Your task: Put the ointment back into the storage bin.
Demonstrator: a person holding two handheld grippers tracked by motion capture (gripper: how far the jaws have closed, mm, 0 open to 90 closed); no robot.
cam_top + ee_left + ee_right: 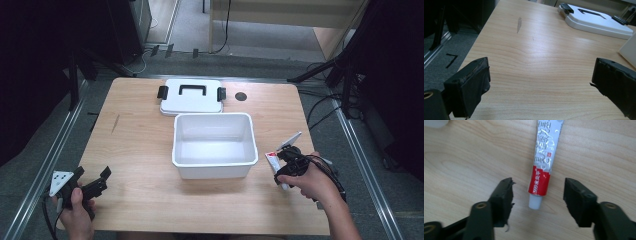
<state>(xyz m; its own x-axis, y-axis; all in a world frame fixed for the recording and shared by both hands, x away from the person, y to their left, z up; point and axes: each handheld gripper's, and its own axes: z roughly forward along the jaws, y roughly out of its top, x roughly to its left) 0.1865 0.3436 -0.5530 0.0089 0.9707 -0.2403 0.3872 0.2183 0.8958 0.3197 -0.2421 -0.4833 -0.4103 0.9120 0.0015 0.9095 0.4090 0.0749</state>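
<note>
A silver tube [546, 150] with a red band and a white cap lies flat on the wooden table [135, 150]. My right gripper [537, 191] hangs open just over it, its cap end between the two jaws, neither jaw touching it. In the high view the tube [271, 159] shows beside the right gripper [287, 162], right of the white bin [214, 165]. My left gripper [92, 181] rests open near the front left corner; in the left gripper view the left gripper [540, 75] has bare wood between its jaws.
The white bin is empty and stands mid-table. Its white lid [191, 96] with black handle and clips lies flat behind it; the lid [596, 21] also shows far ahead of the left gripper. A dark round hole [241, 96] sits right of the lid.
</note>
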